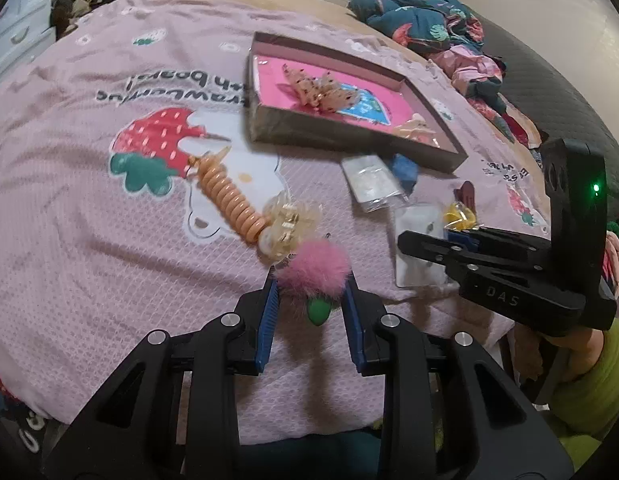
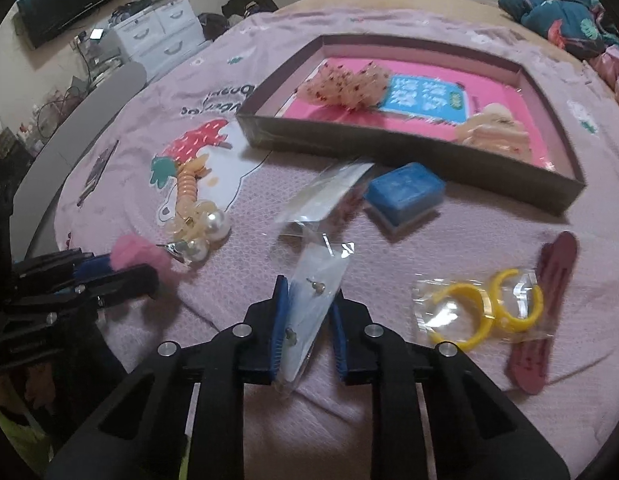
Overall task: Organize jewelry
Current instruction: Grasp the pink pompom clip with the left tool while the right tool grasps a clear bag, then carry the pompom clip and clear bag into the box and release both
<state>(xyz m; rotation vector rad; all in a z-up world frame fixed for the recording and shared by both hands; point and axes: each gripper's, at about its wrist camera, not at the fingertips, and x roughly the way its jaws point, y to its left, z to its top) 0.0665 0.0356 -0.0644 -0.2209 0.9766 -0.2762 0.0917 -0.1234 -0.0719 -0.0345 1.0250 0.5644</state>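
Earrings in a clear bag (image 2: 313, 300), pinched by the right hand-held gripper (image 2: 307, 312), lie lengthwise along its fingers on the bed (image 2: 449, 240), the box (image 2: 409, 160) far ahead, while the left hand-held gripper (image 1: 311, 300) pinches a pink pompom (image 1: 315, 268).

One shallow box (image 2: 409, 152) lies on the bed at twelve o'clock, with two hair pieces inside: one speckled bow (image 2: 345, 86) and one peach scrunchie (image 2: 495, 132). Outside it: one blue block (image 2: 405, 192), two clear packets with small studs (image 2: 309, 300), one packet with two yellow hoops (image 2: 485, 308) at three o'clock, one maroon clip (image 2: 545, 312), one orange coil tie (image 1: 231, 196), one pink pompom (image 1: 317, 268).
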